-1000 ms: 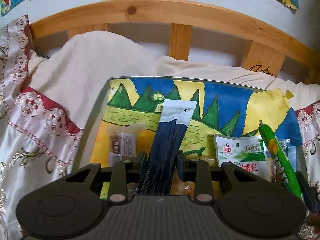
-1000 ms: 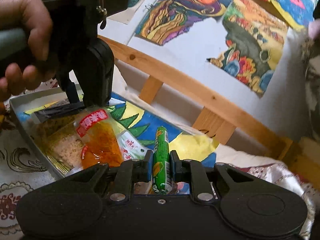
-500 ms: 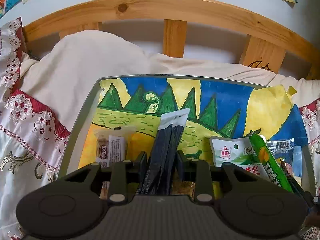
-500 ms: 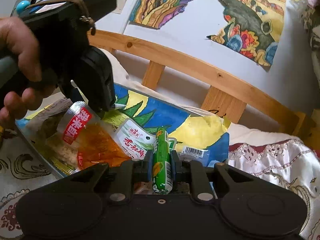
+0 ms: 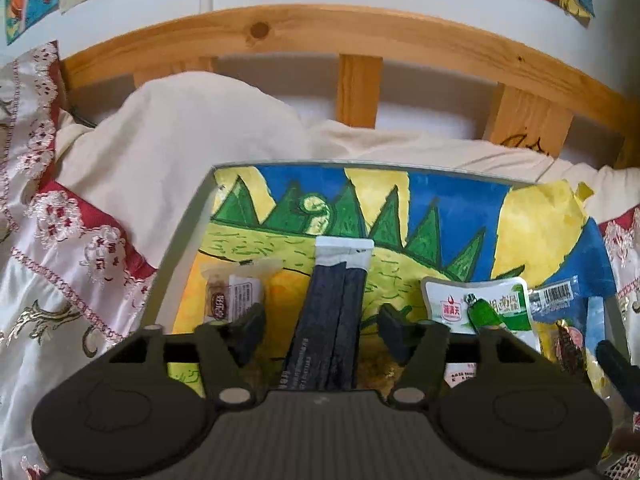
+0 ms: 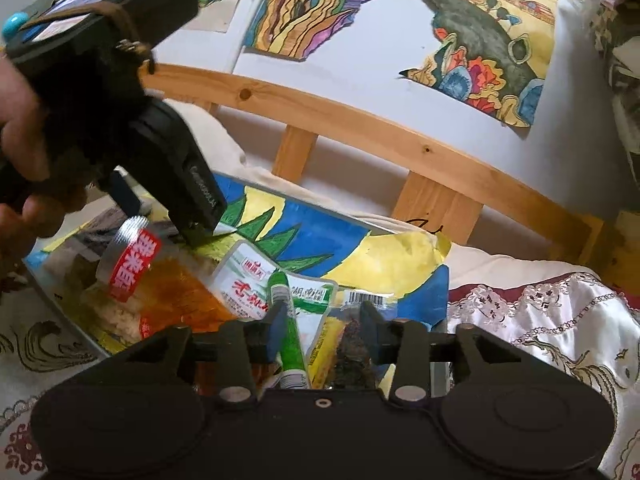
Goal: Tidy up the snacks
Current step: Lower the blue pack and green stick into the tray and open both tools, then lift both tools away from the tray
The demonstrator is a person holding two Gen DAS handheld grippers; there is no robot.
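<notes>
Shallow metal tray [image 5: 188, 240] on a bed, lined with a painted sheet [image 5: 440, 208] of green peaks, blue and yellow. Far half of the lining bare and free; near half crowded with snack packs. Cream pillow [image 5: 192, 128] touching the tray's far left rim, wooden headboard [image 5: 360, 32] behind it, embroidered bedspread [image 5: 60, 260] along the left and right sides.

Left hand-held gripper [image 5: 320, 330] just been opening: jaws now well apart, dark blue stick packet [image 5: 332, 320] lying between them on the lining, clear of both pads. Small brown-and-white wrapped snack [image 5: 236, 296] just beside the left finger.

Right hand-held gripper [image 6: 322, 326] also just been opening, jaws parted less widely. Green tube snack [image 6: 286, 316] between them, leaning against the left finger [image 6: 276, 332], clear of the right one, resting on the white-and-green pouch [image 6: 256, 284] near the tray's right end. Orange pack with red label [image 6: 160, 280] left of that, under the left hand-held gripper's body.
</notes>
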